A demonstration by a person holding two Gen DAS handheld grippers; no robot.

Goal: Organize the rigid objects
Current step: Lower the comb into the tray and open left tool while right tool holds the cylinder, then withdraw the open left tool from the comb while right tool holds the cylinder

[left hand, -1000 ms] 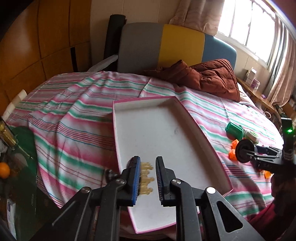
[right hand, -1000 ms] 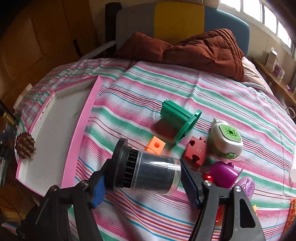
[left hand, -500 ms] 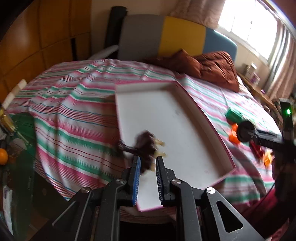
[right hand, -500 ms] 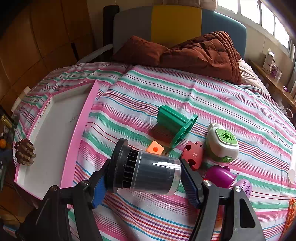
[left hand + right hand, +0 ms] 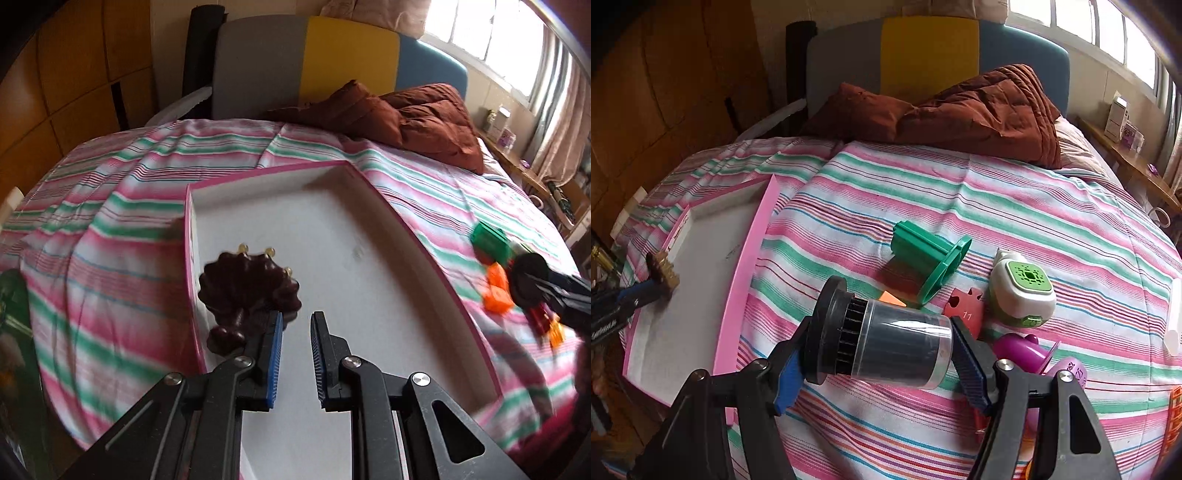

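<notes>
A white tray with a pink rim (image 5: 369, 258) lies on the striped bed. A dark brown bristle brush (image 5: 247, 284) sits at the tray's left rim, against the outer side of my left gripper's left finger. My left gripper (image 5: 297, 317) hangs over the tray's near end, shut, with only a narrow bare gap between its pads. My right gripper (image 5: 882, 350) is shut on a black cylinder with a clear cap (image 5: 897, 347), held sideways above the bedspread, right of the tray (image 5: 701, 266). In the right wrist view the brush (image 5: 663, 271) shows at the left gripper's tip.
Loose on the bedspread beyond the cylinder: a green spool (image 5: 927, 258), an orange cube (image 5: 892, 298), a red puzzle piece (image 5: 964, 310), a white and green device (image 5: 1021, 291), a purple toy (image 5: 1015, 350). A brown quilt (image 5: 960, 110) lies at the headboard.
The left gripper has moved in over the tray. The brush, earlier between and ahead of its fingers, now sits left of them. The right gripper and cylinder have stayed put.
</notes>
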